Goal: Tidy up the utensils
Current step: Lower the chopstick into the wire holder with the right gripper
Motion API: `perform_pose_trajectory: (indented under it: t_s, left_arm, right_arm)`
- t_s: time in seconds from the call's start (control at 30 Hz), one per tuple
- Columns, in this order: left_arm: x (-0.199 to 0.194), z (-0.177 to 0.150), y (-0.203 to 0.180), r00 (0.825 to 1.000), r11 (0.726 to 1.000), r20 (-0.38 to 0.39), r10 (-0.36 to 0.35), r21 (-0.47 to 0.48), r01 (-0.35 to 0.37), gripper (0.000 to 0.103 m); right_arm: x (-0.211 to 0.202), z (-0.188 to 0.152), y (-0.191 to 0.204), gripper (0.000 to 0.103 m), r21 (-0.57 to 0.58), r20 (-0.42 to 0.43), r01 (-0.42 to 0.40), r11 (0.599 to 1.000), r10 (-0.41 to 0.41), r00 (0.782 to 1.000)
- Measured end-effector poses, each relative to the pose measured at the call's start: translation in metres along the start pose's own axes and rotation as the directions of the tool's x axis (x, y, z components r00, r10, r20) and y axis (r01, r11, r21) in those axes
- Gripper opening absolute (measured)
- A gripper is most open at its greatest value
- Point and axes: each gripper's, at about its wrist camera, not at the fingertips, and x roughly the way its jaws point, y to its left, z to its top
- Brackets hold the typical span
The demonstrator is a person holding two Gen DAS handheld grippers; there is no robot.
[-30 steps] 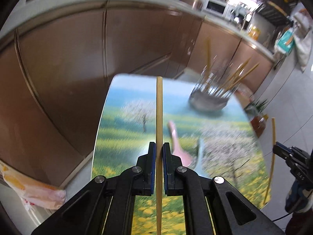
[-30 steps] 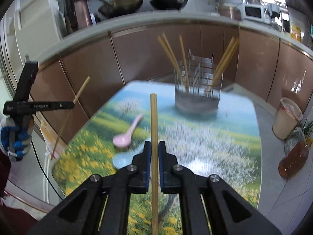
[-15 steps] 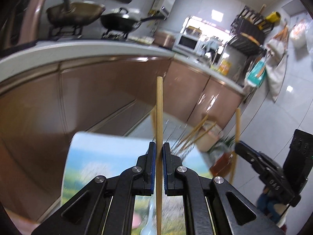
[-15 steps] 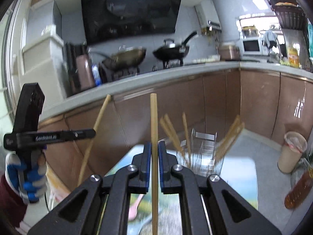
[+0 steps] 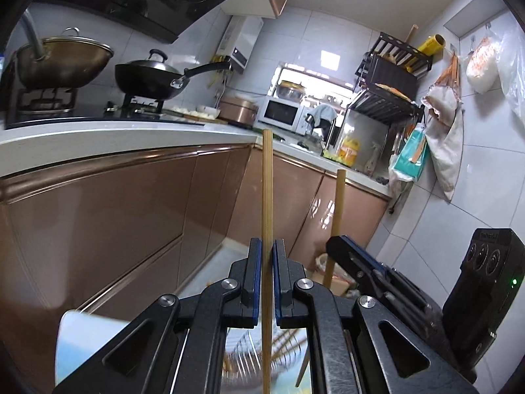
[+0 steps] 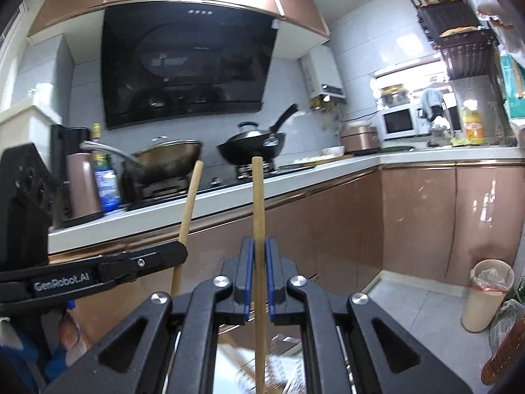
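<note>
Both cameras have tilted up off the desk; each gripper, left gripper (image 5: 268, 275) and right gripper (image 6: 259, 275), stays clamped on a chopstick (image 5: 267, 197) (image 6: 258, 203). Lower both tips steadily into the utensil holder (image 5: 262, 361) at bottom centre.

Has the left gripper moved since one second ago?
Yes. The left gripper has risen and tilted up: the table has sunk low, and the stove pans now show.
</note>
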Motion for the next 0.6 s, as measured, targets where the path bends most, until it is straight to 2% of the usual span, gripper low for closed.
perform_pose_trajectory:
  t_s: [0.27,0.6]
  left_arm:
    - [0.058,-0.039,0.006,0.996,0.998,0.061,0.059,0.029,-0.061,0.006]
    - [0.089,-0.066,0.013,0.988,0.987,0.064,0.142,0.070,-0.146,0.006]
  right_arm:
    - [0.033,-0.040,-0.024,0.006,-0.019,0.044,0.110,0.994,-0.109,0.993]
    - [0.048,-0.079,-0.029,0.007,-0.045,0.041,0.147,0.988,-0.145,0.989]
